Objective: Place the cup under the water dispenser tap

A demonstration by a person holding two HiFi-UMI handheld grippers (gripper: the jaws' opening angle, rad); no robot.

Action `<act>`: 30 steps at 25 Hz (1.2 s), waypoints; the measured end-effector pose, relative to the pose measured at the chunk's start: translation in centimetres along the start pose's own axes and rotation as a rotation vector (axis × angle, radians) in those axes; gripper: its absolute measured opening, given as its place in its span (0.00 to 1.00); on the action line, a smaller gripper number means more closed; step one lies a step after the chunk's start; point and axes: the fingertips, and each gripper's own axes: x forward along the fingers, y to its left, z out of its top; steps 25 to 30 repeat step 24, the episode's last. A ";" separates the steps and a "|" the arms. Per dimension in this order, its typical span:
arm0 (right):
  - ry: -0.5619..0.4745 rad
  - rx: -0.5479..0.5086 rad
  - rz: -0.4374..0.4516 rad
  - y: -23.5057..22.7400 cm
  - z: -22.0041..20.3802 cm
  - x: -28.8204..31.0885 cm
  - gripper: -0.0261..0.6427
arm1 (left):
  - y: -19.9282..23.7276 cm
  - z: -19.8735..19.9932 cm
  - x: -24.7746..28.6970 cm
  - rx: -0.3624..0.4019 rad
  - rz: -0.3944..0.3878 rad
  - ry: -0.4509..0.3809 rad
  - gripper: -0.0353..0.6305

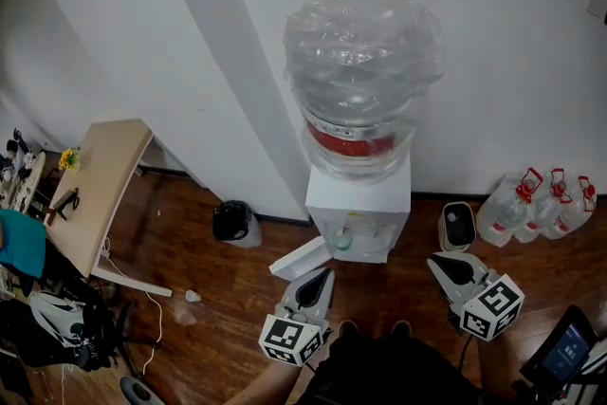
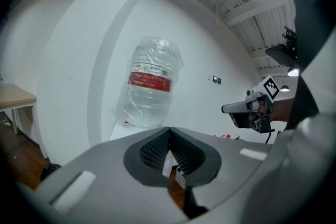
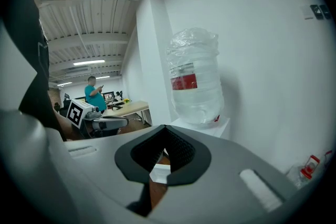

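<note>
In the head view the left gripper (image 1: pixel 327 273) and right gripper (image 1: pixel 434 259) hang just in front of the water dispenser (image 1: pixel 358 194), one at each side. The cup (image 1: pixel 343 239) stands in the dispenser's front recess. In the left gripper view the jaws are pressed together and empty, with the dispenser's bottle (image 2: pixel 149 89) beyond. In the right gripper view the jaws likewise meet on nothing, facing the dispenser.

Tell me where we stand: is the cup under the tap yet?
Looks done: the cup sits in the water dispenser recess, under the taps as far as the head view shows. In hand: nothing; left gripper and right gripper are shut, empty, short of it. Left: nothing apparent.
</note>
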 end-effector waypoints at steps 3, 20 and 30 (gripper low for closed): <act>-0.007 0.011 0.005 0.0 0.1 0.0 0.04 | 0.0 0.3 0.0 0.001 0.000 0.000 0.06; -0.008 0.006 -0.002 -0.5 0.2 0.7 0.04 | 0.8 0.3 0.5 -0.002 0.031 0.013 0.06; -0.024 -0.005 0.005 -0.3 0.4 0.9 0.04 | 0.8 0.2 0.7 -0.002 0.036 0.023 0.06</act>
